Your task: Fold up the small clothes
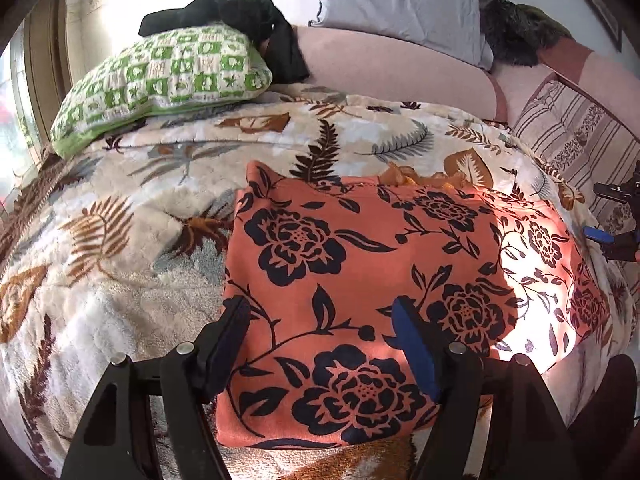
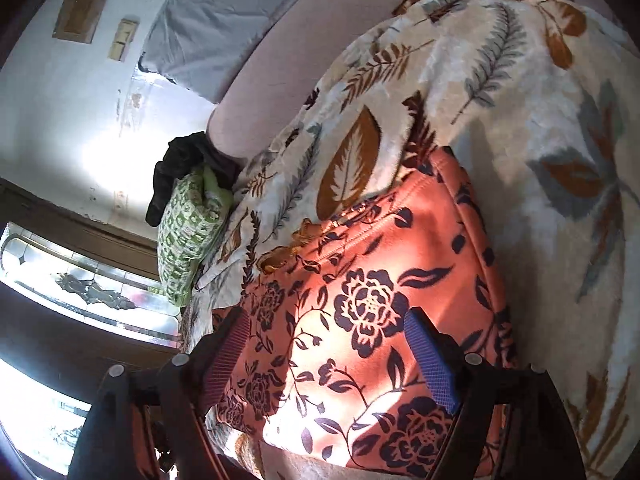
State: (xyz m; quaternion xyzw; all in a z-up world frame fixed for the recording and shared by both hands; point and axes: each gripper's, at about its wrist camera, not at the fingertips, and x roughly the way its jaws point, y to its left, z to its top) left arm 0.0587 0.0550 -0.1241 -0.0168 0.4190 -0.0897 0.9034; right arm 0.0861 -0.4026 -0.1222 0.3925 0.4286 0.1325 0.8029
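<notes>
A bed covered by a cream leaf-print blanket (image 1: pixel 132 248) carries an orange garment with dark flowers (image 1: pixel 360 280) lying flat near its front edge, a green checked pillow (image 1: pixel 160 76) at its far left corner, and a grey pillow (image 1: pixel 400 0) along its far edge.

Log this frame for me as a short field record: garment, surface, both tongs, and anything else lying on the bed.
garment: orange floral cloth, lying flat in a roughly rectangular shape, part in sunlight
surface: leaf-print blanket on a bed
left tongs: open, over the cloth's near edge, nothing held
right tongs: open, over the cloth, nothing held
other items: green checked pillow with a black garment on top; grey pillow behind
fold state: edges look tidy; whether it is finished is unclear
</notes>
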